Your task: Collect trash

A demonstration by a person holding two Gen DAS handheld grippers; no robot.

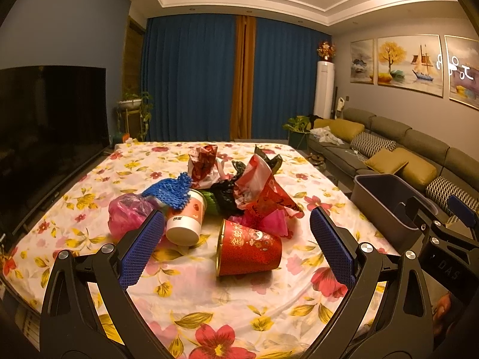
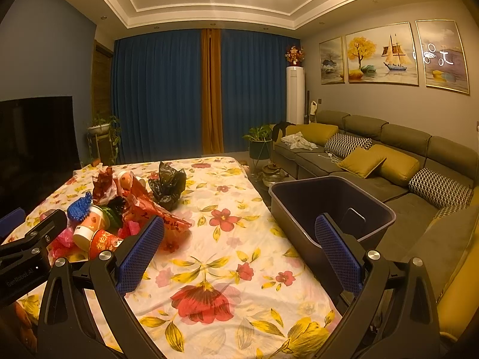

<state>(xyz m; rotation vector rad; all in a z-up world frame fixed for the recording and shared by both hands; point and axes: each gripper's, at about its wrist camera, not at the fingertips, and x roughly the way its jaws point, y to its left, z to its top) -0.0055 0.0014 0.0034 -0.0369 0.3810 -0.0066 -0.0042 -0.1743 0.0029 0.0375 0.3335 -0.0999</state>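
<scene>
A pile of trash lies on the floral tablecloth (image 1: 227,302): a red paper cup (image 1: 248,251) on its side nearest me, a white and orange cup (image 1: 185,221), a pink bag (image 1: 125,215), a blue foam net (image 1: 170,191), red wrappers (image 1: 260,191) and a black bag (image 2: 167,185). My left gripper (image 1: 236,248) is open and empty, its jaws on either side of the red cup, just short of it. My right gripper (image 2: 239,254) is open and empty above bare cloth, between the pile (image 2: 119,209) and the dark bin (image 2: 329,206).
The dark bin (image 1: 389,203) stands off the table's right edge. A sofa with cushions (image 2: 389,155) runs along the right wall. A television (image 1: 51,131) stands at the left. Blue curtains and potted plants are at the back.
</scene>
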